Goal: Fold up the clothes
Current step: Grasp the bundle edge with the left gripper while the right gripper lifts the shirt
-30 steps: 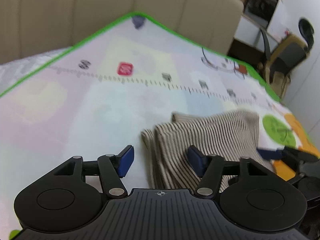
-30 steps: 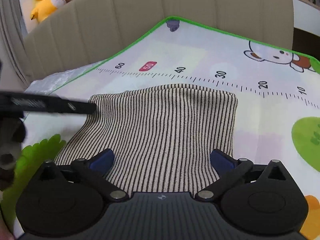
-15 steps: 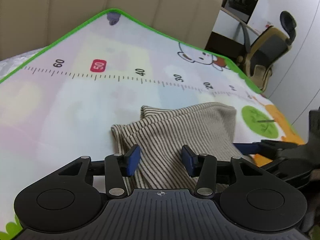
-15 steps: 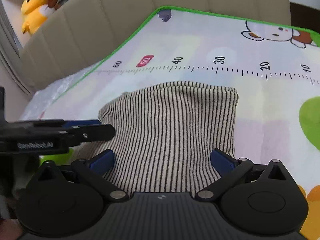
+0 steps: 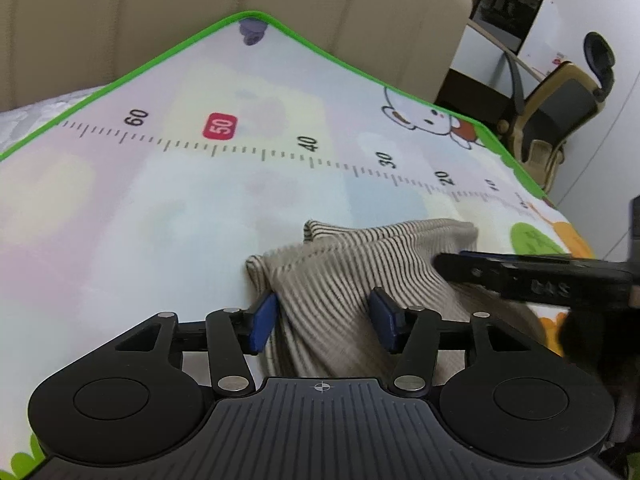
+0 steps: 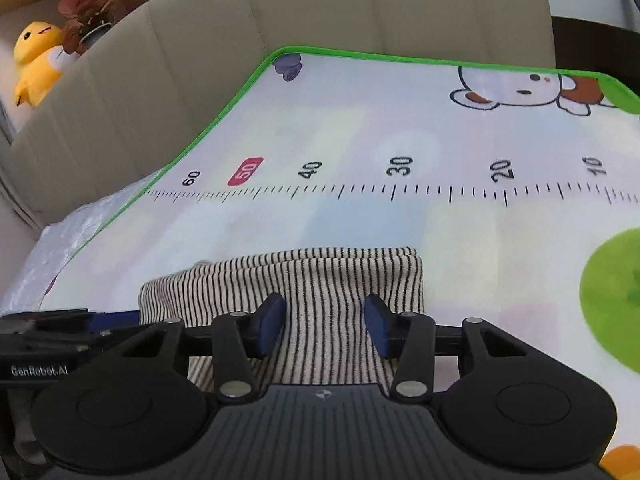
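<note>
While striped garment (image 5: 360,264) is lying bunched at lower centre of frame on play mat (image 5: 160,208), I am straddling cloth with left gripper (image 5: 323,320) and right gripper (image 6: 325,322), both half-wide, pads gripping nothing. Judging: pinching both edges together, lifting evenly.

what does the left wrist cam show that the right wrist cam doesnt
Only the left wrist view shows the office chair and dark monitor. Only the right wrist view shows the yellow duck toy and potted plant. Both show the striped garment, the green-edged play mat, the beige headboard, and both grippers: left, right.
</note>
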Demonstrator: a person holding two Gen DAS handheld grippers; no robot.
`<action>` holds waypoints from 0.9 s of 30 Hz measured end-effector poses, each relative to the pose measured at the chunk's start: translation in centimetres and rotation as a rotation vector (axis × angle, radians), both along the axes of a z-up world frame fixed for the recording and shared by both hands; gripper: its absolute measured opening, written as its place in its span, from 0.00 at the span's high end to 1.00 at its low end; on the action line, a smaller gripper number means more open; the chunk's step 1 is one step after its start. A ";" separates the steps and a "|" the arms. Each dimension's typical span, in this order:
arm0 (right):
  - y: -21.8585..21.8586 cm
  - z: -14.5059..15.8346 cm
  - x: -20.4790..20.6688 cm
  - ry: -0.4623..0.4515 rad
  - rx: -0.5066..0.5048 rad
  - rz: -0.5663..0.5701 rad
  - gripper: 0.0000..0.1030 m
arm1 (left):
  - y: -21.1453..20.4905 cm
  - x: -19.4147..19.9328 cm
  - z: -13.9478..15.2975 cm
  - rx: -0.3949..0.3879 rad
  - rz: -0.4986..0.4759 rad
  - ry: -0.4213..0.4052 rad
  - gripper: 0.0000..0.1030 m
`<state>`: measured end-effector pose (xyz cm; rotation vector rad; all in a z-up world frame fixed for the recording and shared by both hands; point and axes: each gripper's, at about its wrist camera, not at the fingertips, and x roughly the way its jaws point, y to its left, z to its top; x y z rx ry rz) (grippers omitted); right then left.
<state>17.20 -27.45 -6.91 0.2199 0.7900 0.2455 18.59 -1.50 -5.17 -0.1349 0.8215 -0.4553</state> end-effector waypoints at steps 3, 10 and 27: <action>-0.1 2.1 -1.9 -0.017 -0.022 0.011 0.54 | 0.9 0.4 1.1 -0.031 0.007 -0.027 0.40; -3.0 3.5 -8.9 0.212 0.401 0.022 0.31 | 2.9 1.2 3.7 -0.105 0.023 -0.090 0.16; -4.3 -0.2 -6.8 0.269 0.376 -0.053 0.51 | -1.9 5.1 -1.2 -0.048 -0.242 0.204 0.09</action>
